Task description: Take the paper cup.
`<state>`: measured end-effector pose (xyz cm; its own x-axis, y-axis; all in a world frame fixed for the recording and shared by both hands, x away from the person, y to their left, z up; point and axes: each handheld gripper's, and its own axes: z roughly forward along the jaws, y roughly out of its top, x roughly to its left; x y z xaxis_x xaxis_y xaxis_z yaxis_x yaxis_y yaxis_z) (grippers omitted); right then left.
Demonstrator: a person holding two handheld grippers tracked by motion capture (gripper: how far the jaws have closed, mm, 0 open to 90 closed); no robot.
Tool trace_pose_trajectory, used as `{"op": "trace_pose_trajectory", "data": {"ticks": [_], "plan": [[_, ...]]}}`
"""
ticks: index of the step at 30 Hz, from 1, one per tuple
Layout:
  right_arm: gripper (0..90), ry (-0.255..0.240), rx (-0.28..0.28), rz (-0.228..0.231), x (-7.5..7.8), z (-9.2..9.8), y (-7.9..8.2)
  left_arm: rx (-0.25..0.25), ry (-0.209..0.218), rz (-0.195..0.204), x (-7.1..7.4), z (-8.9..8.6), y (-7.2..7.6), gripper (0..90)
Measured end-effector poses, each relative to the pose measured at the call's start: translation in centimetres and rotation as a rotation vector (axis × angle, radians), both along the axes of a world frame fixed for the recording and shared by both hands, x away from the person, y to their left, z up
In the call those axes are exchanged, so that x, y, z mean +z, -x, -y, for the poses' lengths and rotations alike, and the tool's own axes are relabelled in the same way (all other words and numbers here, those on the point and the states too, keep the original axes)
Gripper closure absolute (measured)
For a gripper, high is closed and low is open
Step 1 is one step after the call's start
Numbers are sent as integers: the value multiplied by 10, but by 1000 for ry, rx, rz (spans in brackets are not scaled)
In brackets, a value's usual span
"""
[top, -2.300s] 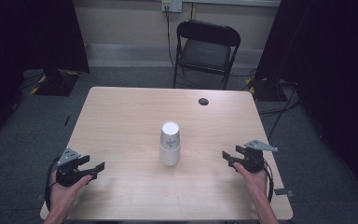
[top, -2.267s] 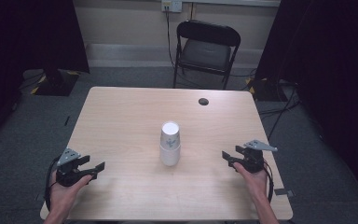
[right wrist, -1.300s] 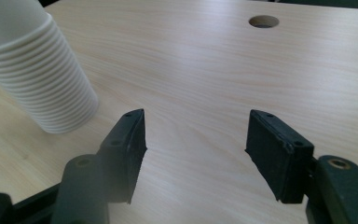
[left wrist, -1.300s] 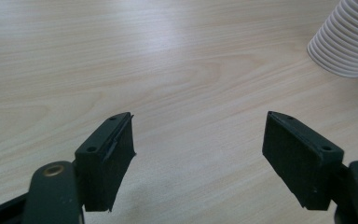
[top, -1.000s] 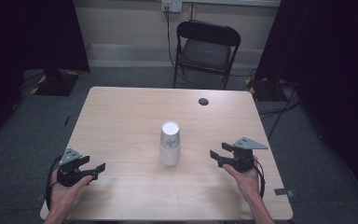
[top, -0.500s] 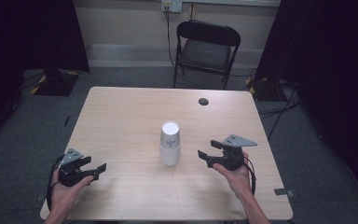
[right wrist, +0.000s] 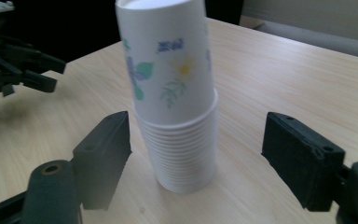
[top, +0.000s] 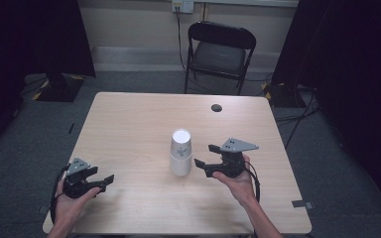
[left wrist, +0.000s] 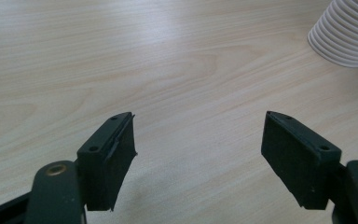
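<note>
Nearest to the person, the left claw [top: 110, 178] rests low at the near-left corner of the worktop [top: 129, 124], its jaws wide apart with nothing but bare wood between them; it looks parked there, waiting, so that the middle stays free for the other hand. A little farther in, the right claw [top: 204, 159] is just beside the stack of paper cups [top: 180, 153], and its jaws have just been opening. In the right gripper view the stack [right wrist: 175, 107] stands upright ahead of the two pads, which do not touch it yet; I judge the jaws are spread so wide in order to pass around the ribbed lower rims. The cups sit upside down, near the centre of the worktop. Beyond them lies a small dark round thing [top: 216, 107] close to the far edge, and behind the worktop stands a black folding chair [top: 218, 52].
</note>
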<state>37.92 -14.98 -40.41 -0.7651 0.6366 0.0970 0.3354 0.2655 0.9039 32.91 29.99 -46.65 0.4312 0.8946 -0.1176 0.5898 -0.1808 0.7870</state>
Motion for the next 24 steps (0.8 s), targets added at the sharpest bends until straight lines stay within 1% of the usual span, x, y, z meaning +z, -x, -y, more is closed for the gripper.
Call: {"op": "trace_pose_trajectory", "data": {"ticks": [1,2,3,4,7,9,10,13,15,17,19,21,24], "plan": [[224,0,0,0,0,0,0,0,0,0,0,0,0,258],[211,5,17,5,0,-6,0,-3,0,0,0,0,0,258],[211,5,17,5,0,-6,0,-3,0,0,0,0,0,258],[205,7,27,0,0,-11,-1,-7,-1,1,0,0,0,258],[204,5,31,2,1,-17,-4,-10,-8,2,0,1,1,258],[235,5,54,10,5,-24,-9,-15,-6,-3,0,2,1,258],[232,2,61,14,6,-26,-10,-18,-5,-9,0,2,1,257],[227,8,61,21,7,-31,-14,-27,-15,-18,-1,3,0,258],[216,5,57,23,7,-36,-21,-32,-16,-19,-1,3,0,258],[210,1,59,25,8,-37,-23,-27,-21,-14,-1,3,1,258],[204,-15,74,31,9,-40,-28,-18,-20,-5,-1,3,1,258],[193,-10,79,28,8,-44,-35,-8,-11,-3,0,2,1,258],[191,-12,84,36,8,-49,-38,-8,-11,-4,0,1,1,258]]}}
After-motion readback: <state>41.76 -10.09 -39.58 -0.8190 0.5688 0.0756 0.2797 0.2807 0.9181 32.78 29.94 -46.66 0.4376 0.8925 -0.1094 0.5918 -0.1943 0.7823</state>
